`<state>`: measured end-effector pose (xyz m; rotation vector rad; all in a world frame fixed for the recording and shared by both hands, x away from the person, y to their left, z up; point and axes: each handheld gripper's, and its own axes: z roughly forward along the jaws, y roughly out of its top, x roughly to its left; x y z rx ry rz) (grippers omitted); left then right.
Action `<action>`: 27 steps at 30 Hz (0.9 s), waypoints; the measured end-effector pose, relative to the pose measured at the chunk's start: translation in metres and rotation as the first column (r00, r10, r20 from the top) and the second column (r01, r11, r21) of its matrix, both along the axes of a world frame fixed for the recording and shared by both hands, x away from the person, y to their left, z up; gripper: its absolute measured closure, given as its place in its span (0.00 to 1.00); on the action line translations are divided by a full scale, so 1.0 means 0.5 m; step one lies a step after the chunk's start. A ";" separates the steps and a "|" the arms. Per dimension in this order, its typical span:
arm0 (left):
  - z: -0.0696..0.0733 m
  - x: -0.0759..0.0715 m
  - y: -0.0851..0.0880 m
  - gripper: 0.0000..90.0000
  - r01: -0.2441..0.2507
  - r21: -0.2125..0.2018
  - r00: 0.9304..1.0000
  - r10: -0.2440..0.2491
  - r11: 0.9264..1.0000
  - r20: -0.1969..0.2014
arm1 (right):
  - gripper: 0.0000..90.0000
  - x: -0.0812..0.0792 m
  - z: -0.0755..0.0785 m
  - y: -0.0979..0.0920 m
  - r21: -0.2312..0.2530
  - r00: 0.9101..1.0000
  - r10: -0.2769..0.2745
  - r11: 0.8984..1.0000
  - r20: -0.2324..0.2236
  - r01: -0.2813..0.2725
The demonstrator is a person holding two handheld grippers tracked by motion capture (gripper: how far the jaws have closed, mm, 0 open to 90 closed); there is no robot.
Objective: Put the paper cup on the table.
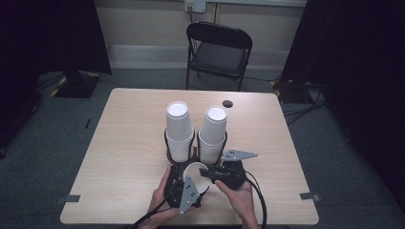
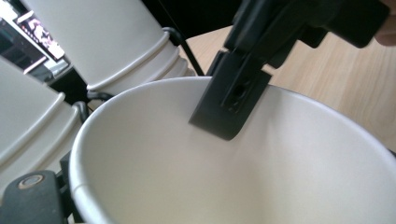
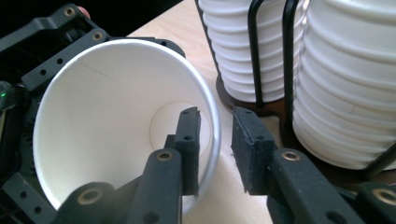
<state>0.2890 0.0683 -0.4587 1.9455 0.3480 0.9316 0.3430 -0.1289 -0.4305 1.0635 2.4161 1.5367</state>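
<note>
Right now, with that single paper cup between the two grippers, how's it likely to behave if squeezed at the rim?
The paper cup looks thin-walled and empty, so probably light and easily dented. The right gripper straddles its rim with a gap, so it may slip. Lying tilted in the left gripper, it would likely roll if released.

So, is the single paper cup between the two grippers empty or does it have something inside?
Empty. The right gripper view looks into the paper cup and shows its bare white bottom, nothing inside.

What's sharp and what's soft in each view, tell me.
High view: evenly lit table, dark surround, mild softness throughout. Left gripper view: the loose cup and the right gripper's jaw inside it are blurred from closeness. Right gripper view: the jaws and cup rim are crisp; the stacked cups go slightly soft.
</note>
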 end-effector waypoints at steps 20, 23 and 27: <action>0.007 0.025 0.055 0.11 -0.054 -0.162 0.994 0.038 0.985 -0.099 | 0.50 -0.030 0.004 -0.036 0.163 0.979 -0.118 0.982 0.165 0.091; 0.011 0.026 0.068 0.11 -0.069 -0.186 0.993 0.049 0.980 -0.110 | 0.46 -0.036 -0.002 -0.048 0.176 0.969 -0.163 0.976 0.187 0.130; 0.019 0.030 0.086 0.11 -0.084 -0.216 0.991 0.058 0.973 -0.124 | 0.42 -0.044 -0.009 -0.062 0.186 0.953 -0.213 0.967 0.214 0.174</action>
